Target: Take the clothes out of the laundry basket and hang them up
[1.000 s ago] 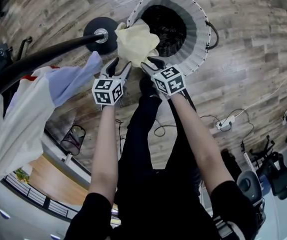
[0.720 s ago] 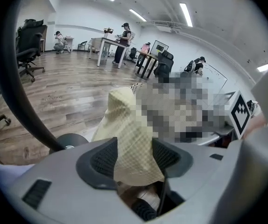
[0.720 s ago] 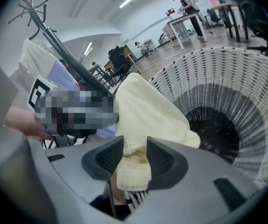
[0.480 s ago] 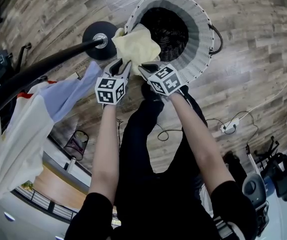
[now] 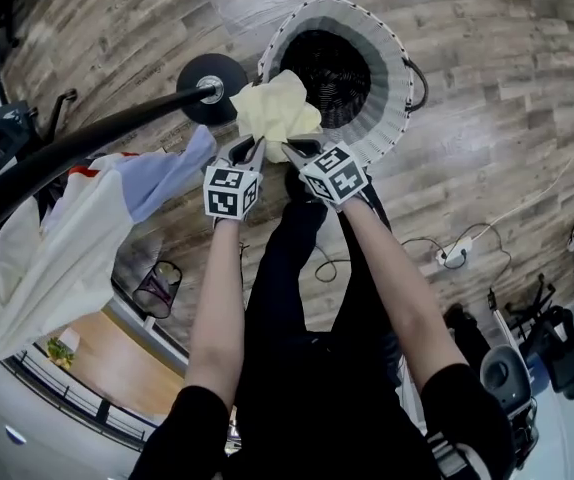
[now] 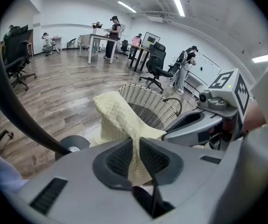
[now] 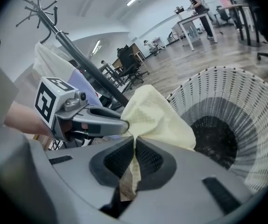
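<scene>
Floor [image 5: 487, 88]: wood planks, white wicker laundry basket [image 5: 395, 78] standing on them.
Yellow waffle cloth [image 5: 282, 108]: draped over basket rim.
Left gripper [image 5: 248, 149]: jaws just closed, pinching cloth edge.
Right gripper [image 5: 297, 148]: jaws just closed, pinching cloth alongside.

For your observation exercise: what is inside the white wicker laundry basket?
The white wicker basket shows a dark, seemingly bare inside; the pale yellow waffle-textured cloth hides its near-left part.
</scene>
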